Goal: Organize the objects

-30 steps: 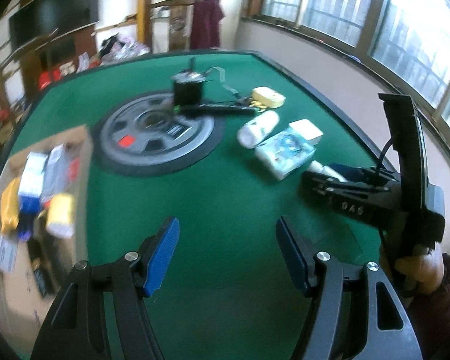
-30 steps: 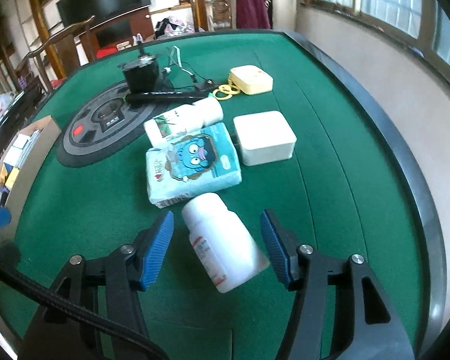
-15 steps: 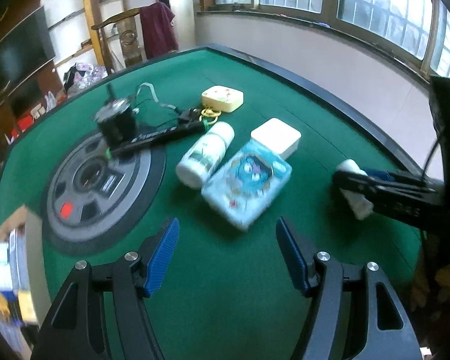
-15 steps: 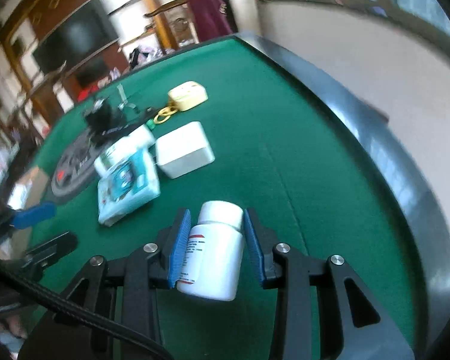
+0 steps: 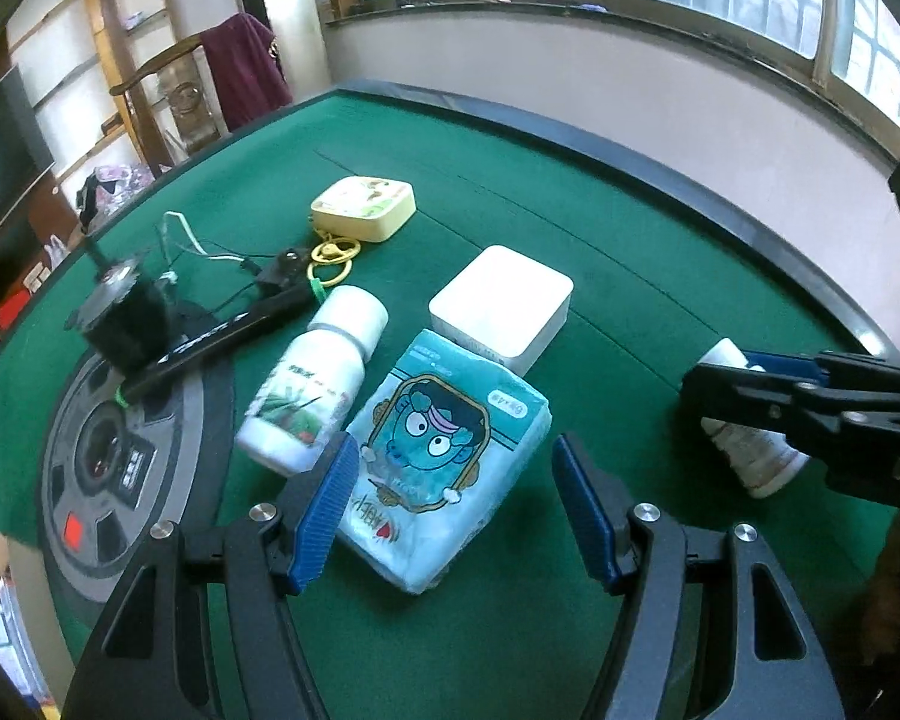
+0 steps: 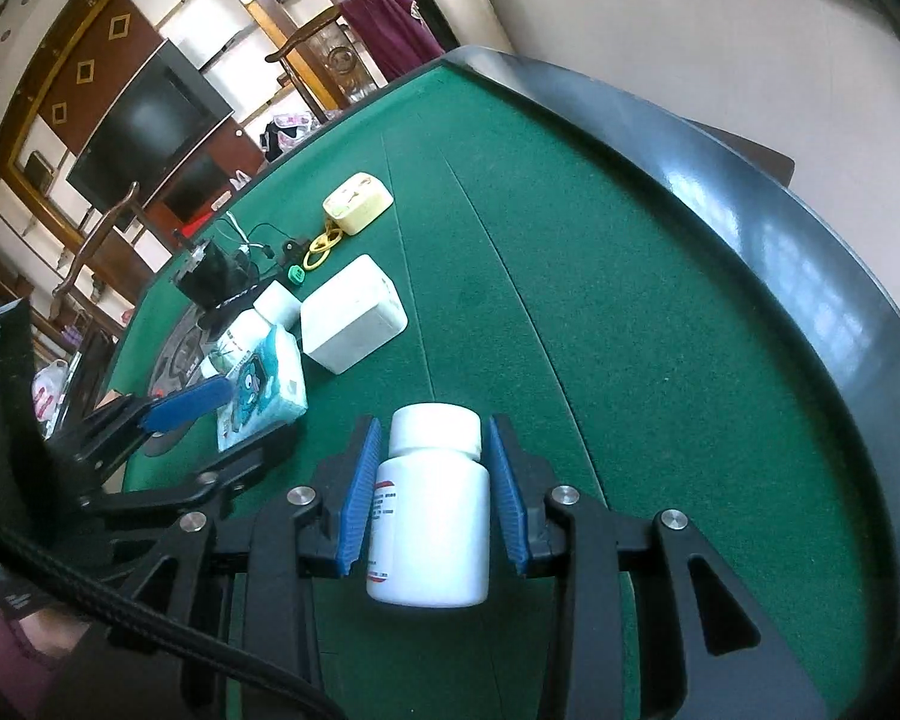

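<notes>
Now your left gripper (image 5: 447, 504) hangs open just near of the tissue pack (image 5: 444, 468), its long axis running near-to-far between the fingers, while your right gripper (image 6: 435, 498) clamps the bottle (image 6: 432, 516).

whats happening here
A person is tidying a green table with two handheld grippers. The right gripper is shut on a white pill bottle, held above the felt. The left gripper is open over a blue tissue pack, not gripping it. A second bottle, a white box and a yellow case lie on the table.
</notes>
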`<state>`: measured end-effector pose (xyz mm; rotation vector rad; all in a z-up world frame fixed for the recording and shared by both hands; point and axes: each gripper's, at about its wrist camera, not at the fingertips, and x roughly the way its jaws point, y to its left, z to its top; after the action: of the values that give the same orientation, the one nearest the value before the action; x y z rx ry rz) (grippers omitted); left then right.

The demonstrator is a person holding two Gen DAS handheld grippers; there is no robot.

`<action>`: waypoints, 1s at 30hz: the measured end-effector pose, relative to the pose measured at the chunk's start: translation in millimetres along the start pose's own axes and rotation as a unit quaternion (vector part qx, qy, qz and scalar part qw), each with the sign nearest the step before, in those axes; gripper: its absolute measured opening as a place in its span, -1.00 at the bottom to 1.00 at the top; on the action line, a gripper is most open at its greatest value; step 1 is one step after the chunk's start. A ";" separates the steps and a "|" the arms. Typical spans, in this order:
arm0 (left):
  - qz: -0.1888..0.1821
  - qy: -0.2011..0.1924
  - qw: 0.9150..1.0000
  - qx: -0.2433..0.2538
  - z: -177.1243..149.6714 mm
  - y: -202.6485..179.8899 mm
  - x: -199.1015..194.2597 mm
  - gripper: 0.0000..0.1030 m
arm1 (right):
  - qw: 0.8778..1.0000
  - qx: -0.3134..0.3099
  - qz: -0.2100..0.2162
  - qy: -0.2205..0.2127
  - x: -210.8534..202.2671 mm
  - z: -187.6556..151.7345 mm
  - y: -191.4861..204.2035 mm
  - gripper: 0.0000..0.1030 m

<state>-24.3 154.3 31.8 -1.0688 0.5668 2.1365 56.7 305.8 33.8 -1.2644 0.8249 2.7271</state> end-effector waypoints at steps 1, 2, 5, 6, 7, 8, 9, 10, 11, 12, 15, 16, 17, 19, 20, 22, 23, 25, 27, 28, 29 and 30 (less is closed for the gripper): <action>0.002 -0.002 1.000 0.003 1.0 0.1 1.2 0.17 | 1.000 0.001 0.001 0.000 0.1 0.4 -0.1 -0.34; 0.003 -0.003 1.000 0.004 1.4 0.6 1.4 0.17 | 1.000 0.002 0.002 0.000 0.3 0.5 0.0 -0.34; 0.006 -0.003 1.000 0.001 1.9 2.2 4.0 0.18 | 1.000 0.003 0.004 0.000 0.0 0.4 -0.2 -0.34; 0.008 -0.002 1.000 0.001 1.4 2.3 5.0 0.18 | 1.000 0.003 0.004 0.000 -0.1 0.2 -0.2 -0.34; 0.013 -0.001 1.000 0.002 0.5 1.9 5.8 0.18 | 1.000 0.003 0.004 0.000 -0.2 0.1 -0.4 -0.34; 0.014 -0.005 1.000 0.002 -0.8 2.3 5.1 0.18 | 1.000 0.003 0.004 0.000 -0.2 0.1 -0.4 -0.34; 0.011 -0.006 1.000 -0.001 -2.0 3.8 5.3 0.18 | 1.000 0.003 0.004 0.000 -0.1 0.1 -0.3 -0.34; 0.010 -0.006 1.000 -0.006 -2.6 4.8 4.7 0.18 | 1.000 0.004 0.005 -0.001 -0.1 0.1 -0.7 -0.34; 0.010 -0.004 1.000 -0.012 -3.8 6.7 3.9 0.18 | 1.000 0.004 0.005 -0.001 0.1 0.3 -0.6 -0.34; 0.008 -0.002 1.000 -0.018 -4.1 8.2 3.7 0.18 | 1.000 0.004 0.005 -0.001 0.4 0.2 -0.5 -0.34; 0.010 0.002 0.999 -0.034 -4.2 12.7 2.0 -0.06 | 1.000 0.004 0.005 -0.001 0.7 0.1 -0.1 -0.34; 0.014 0.002 0.999 -0.035 -4.7 13.6 0.6 -0.22 | 1.000 0.004 0.005 -0.001 0.7 0.1 -0.1 -0.34; 0.018 0.003 0.999 -0.039 -5.9 14.0 -1.1 -0.39 | 1.000 0.005 0.006 -0.001 0.7 0.0 -0.1 -0.34; 0.022 0.005 0.999 -0.047 -6.5 17.7 -2.7 -0.52 | 1.000 0.005 0.006 -0.001 0.6 0.0 -0.1 -0.32; 0.020 0.007 0.998 -0.054 -7.1 19.4 -3.6 -0.55 | 1.000 0.004 0.007 -0.001 0.8 -0.1 0.2 -0.31; 0.024 0.008 0.998 -0.061 -7.4 21.1 -3.7 -0.61 | 1.000 0.003 0.009 -0.002 -0.4 -0.5 -0.9 -0.25; 0.026 0.009 0.998 -0.063 -8.8 20.9 -4.4 -0.65 | 1.000 0.003 0.012 -0.002 -0.4 -0.2 -0.7 -0.16; 0.025 0.009 0.997 -0.066 -9.4 25.3 -4.7 -0.73 | 1.000 -0.001 0.020 -0.001 0.5 0.0 0.6 -0.08; 0.020 0.006 0.997 -0.076 -13.1 27.4 -10.0 -0.78 | 1.000 -0.008 0.017 -0.002 1.1 -0.4 2.8 -0.08; 0.019 0.003 0.997 -0.080 -16.2 27.8 -15.0 -0.78 | 1.000 -0.010 0.015 -0.002 1.3 -0.6 3.7 -0.08; 0.021 -0.002 0.996 -0.085 -19.3 28.6 -20.9 -0.78 | 1.000 -0.013 0.012 -0.003 1.5 -0.7 4.6 -0.08; 0.024 -0.006 0.996 -0.089 -22.6 29.7 -26.5 -0.78 | 1.000 -0.015 0.010 -0.003 1.7 -0.7 5.5 -0.08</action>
<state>-22.5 110.0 43.0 -1.1479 0.4065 2.2682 54.8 300.4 34.7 -1.2600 0.8029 2.7680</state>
